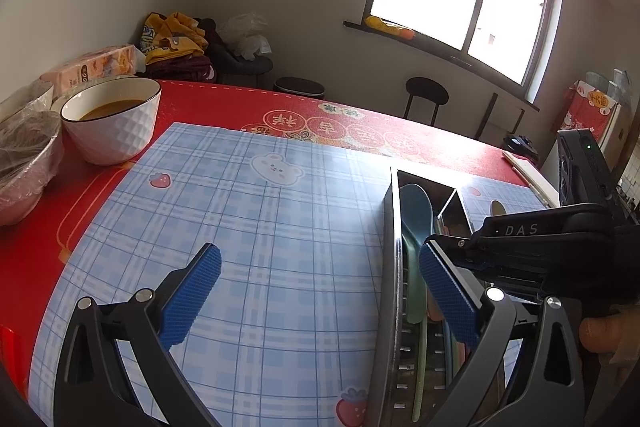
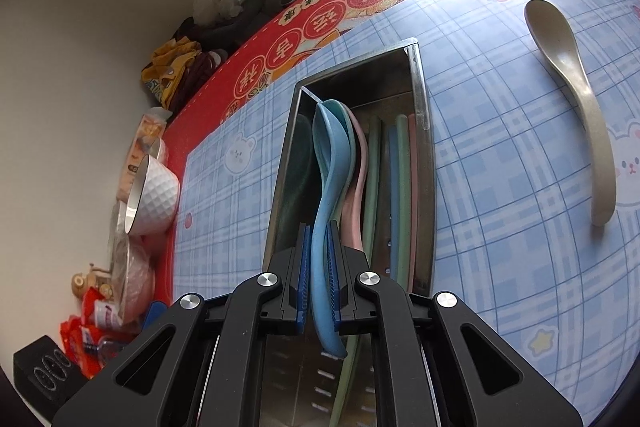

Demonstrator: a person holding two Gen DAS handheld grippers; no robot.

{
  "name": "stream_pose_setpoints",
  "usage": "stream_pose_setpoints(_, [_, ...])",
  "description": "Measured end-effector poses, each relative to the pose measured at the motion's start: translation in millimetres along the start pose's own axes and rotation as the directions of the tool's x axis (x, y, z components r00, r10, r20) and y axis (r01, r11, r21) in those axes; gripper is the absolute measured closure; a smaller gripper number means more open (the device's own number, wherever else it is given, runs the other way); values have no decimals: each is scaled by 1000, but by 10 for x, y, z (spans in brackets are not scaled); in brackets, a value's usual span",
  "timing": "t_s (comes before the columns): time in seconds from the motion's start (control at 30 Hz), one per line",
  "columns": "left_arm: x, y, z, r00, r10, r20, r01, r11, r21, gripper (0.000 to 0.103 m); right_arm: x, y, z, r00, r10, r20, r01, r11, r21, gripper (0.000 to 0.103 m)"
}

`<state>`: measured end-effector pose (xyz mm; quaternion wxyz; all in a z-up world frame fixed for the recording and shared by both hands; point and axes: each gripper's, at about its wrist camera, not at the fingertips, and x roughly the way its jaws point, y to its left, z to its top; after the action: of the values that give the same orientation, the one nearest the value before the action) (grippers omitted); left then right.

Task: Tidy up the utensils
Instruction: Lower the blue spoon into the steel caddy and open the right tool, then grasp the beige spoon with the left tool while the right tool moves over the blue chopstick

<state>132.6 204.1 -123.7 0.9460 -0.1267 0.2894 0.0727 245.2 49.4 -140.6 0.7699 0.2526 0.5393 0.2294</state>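
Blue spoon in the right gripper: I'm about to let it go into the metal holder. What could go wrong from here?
1. The blue spoon is pinched at mid-handle by the right gripper, its bowl stacked on the pink spoon; released, it may slide off crooked.
2. The left gripper straddles the wall of the metal holder and could nudge it.
3. The beige spoon still lies outside on the mat.

Table (image 1: 248,99) covered with red printed cloth; blue plaid mat (image 1: 260,227) spread over its middle. On the mat: metal utensil holder (image 2: 426,155) lying on its side, and beige spoon (image 2: 572,99) well apart from it, flat. On the red cloth, beside the mat's edge: white bowl (image 1: 116,131) with brown liquid, wrapped bowl (image 1: 24,163) touching it, tissue pack (image 1: 96,67) behind.
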Motion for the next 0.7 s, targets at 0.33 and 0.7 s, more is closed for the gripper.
stream_pose_setpoints(0.33, [-1, -58, -22, 1000, -4, 8, 4, 1000, 20, 6, -421, -50, 20, 997, 20, 76, -6, 983, -181, 93])
stream_pose_setpoints(0.7, [-238, -479, 44, 995, 21, 99, -36, 988, 148, 14, -1361, -987, 194, 953, -44, 298, 164, 907, -388, 93])
